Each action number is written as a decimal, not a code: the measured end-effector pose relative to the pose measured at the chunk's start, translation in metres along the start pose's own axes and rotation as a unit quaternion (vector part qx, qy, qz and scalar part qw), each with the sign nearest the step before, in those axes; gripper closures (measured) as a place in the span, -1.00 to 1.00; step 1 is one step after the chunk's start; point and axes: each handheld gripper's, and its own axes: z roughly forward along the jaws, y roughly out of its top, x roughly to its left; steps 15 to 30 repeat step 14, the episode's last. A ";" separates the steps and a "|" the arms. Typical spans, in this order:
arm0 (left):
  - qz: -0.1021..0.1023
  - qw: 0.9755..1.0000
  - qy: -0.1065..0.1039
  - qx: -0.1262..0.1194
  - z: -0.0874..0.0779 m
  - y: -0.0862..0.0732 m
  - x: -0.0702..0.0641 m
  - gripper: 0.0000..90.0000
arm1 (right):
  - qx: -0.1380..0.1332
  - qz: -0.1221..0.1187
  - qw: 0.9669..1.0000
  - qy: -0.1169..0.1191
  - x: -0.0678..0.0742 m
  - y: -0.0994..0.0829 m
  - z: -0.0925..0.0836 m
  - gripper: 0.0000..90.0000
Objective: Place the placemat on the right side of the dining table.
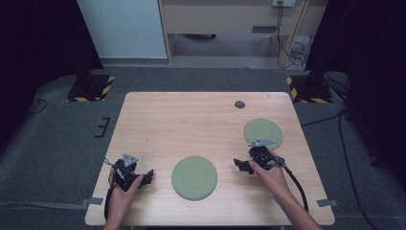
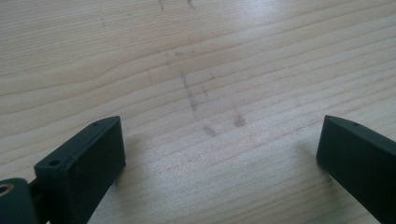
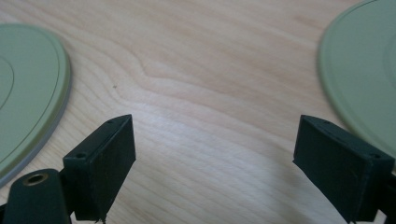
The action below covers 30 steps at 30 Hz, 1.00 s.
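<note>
The table (image 1: 191, 124) is light wood, with 2 green plates on it — the big plate (image 1: 194, 178) near the front middle, the small plate (image 1: 263, 132) back right. The left gripper (image 1: 146, 178) rests at the front left, jaws spread wide over bare wood. The right gripper (image 1: 242, 166) sits between the plates — jaws released, holding nothing.

left gripper (image 1: 149, 177) and right gripper (image 1: 238, 165) gape wide
</note>
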 end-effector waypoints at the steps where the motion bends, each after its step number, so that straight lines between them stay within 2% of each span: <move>1: 0.000 1.000 0.000 0.000 0.000 0.000 0.000 -0.99 | 0.004 -0.002 1.000 0.002 0.003 -0.001 0.003 -0.72; 4: 0.001 1.000 -0.001 0.000 0.000 0.000 0.000 -0.99 | 0.008 -0.011 1.000 -0.003 0.010 -0.005 0.014 -0.74; 7: 0.001 1.000 -0.001 0.000 0.000 0.000 0.000 -0.99 | 0.008 -0.020 1.000 -0.010 0.011 -0.005 0.015 -0.74; 9: 0.001 1.000 -0.001 0.000 0.000 0.000 0.000 -0.99 | 0.002 -0.044 0.999 -0.024 0.013 -0.007 0.018 -0.80; 10: 0.001 1.000 -0.001 0.000 0.000 0.000 0.000 -0.99 | -0.010 -0.051 0.998 -0.021 0.014 -0.009 0.020 -0.84; 12: 0.002 1.000 -0.002 0.000 0.000 0.000 0.000 -0.99 | -0.004 -0.050 0.999 -0.015 0.014 -0.010 0.019 -0.92; 14: 0.003 1.000 -0.002 0.000 0.000 0.000 0.000 -0.99 | 0.002 -0.034 0.999 -0.030 0.015 -0.010 0.020 -0.99; 30: 0.003 1.000 -0.002 0.000 0.000 0.000 0.000 -0.99 | 0.002 -0.034 0.999 -0.030 0.015 -0.010 0.020 -0.99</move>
